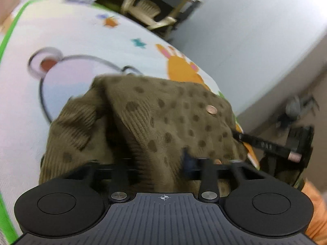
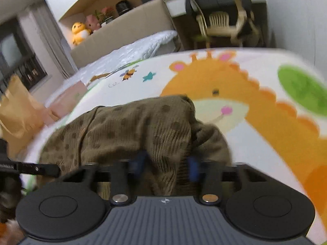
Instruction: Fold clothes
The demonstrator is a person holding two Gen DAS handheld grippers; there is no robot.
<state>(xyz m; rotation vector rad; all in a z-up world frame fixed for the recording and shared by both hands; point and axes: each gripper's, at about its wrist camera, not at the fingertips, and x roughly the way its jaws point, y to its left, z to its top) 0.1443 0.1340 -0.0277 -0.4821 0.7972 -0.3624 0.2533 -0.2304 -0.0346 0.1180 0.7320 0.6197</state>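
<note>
Olive dotted knit cardigan [image 1: 163, 118] bunched on cartoon-print mat [image 1: 81, 40] | left hand-held gripper [image 1: 155, 163] clamped on its near edge | right hand-held gripper [image 2: 169, 165] pinching its fabric | plastic chair [image 2: 222, 24] beyond

We see both grippers angled down. Left gripper [image 1: 163, 161]: jaws buried in fabric, gap not visible. Right gripper [image 2: 167, 165]: blue fingers [image 2: 193, 168] stand apart, cloth bunched between them.
</note>
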